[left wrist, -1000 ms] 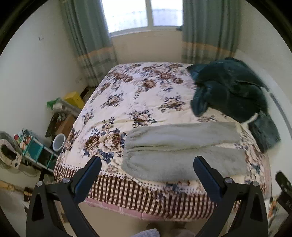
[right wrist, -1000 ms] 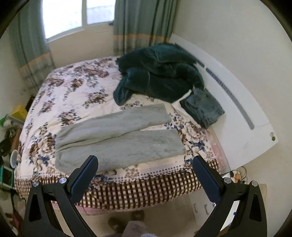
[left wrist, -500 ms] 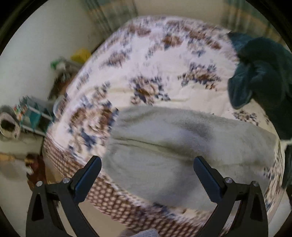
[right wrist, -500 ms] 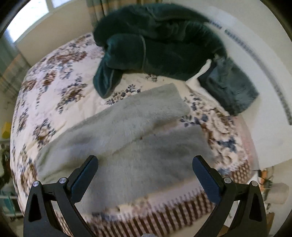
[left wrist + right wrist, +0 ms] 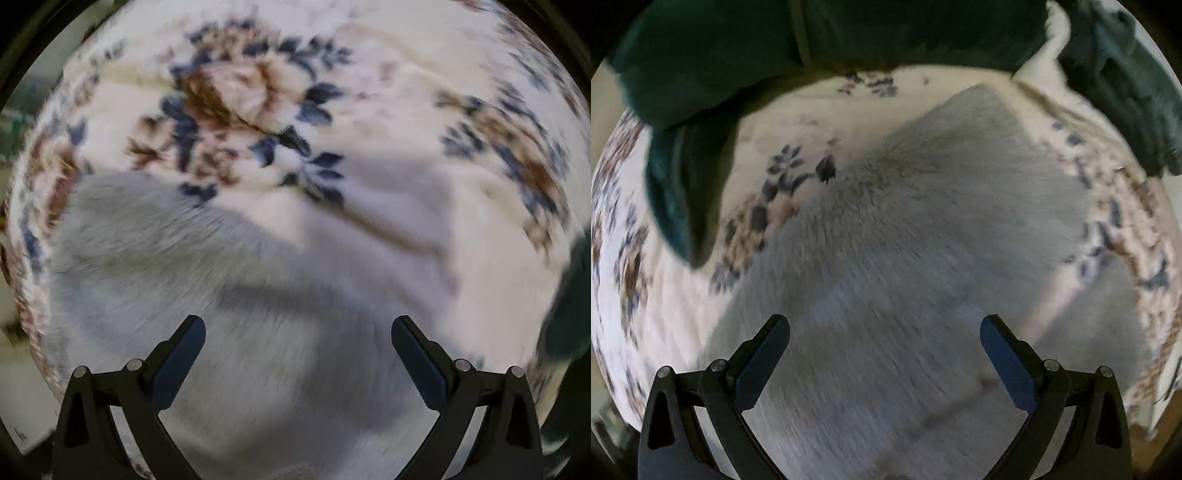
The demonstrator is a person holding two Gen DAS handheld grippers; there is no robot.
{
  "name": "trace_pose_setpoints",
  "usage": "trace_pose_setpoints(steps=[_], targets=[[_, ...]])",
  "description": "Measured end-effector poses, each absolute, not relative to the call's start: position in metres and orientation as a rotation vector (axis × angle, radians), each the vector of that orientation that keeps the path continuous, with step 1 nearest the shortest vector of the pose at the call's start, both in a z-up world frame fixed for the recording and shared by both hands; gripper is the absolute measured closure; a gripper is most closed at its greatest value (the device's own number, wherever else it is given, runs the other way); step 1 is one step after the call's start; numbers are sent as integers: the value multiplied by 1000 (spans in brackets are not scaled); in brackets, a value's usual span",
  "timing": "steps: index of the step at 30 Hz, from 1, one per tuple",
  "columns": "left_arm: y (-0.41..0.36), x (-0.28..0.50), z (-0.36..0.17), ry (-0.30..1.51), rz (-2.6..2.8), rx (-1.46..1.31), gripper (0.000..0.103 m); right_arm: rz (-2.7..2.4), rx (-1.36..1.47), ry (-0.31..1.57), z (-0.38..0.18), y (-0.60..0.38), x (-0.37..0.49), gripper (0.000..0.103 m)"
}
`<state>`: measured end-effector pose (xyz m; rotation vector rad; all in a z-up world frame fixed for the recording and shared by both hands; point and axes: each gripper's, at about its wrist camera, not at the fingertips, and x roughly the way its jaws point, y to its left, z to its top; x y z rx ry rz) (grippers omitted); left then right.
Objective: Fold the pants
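Observation:
Grey fleece pants (image 5: 207, 280) lie flat on a floral bedspread (image 5: 388, 103). In the left wrist view the waist end fills the lower left, close under my left gripper (image 5: 297, 332), which is open and empty just above the fabric. In the right wrist view the far pant leg (image 5: 923, 221) runs up to its cuff at upper right, and the near leg (image 5: 1108, 317) lies to the right. My right gripper (image 5: 884, 330) is open and empty, close above the far leg. Both views are motion-blurred.
A dark green blanket (image 5: 775, 48) is heaped just beyond the pants, with one fold (image 5: 676, 192) hanging down at left. A folded dark green garment (image 5: 1126, 85) lies at upper right. The green blanket's edge (image 5: 569, 314) shows at right in the left wrist view.
Both grippers have dropped from well above the bed's foot down close to the pants. The room and window have left view. Both stay open.

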<state>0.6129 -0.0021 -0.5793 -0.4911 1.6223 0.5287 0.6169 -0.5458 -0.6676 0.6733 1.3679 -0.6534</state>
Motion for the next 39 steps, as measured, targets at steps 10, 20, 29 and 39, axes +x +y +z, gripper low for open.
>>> trace_pose_setpoints(steps=[10, 20, 29, 39], targets=[[5, 615, -589, 1588, 583, -548, 48, -714, 716, 1446, -765, -544, 691, 2], [-24, 544, -462, 1371, 325, -481, 100, -619, 619, 1337, -732, -518, 681, 94], [29, 416, -369, 1216, 171, -506, 100, -579, 661, 1158, -628, -507, 574, 95], [36, 287, -438, 1390, 197, -529, 100, -697, 674, 1218, -590, -527, 367, 95]])
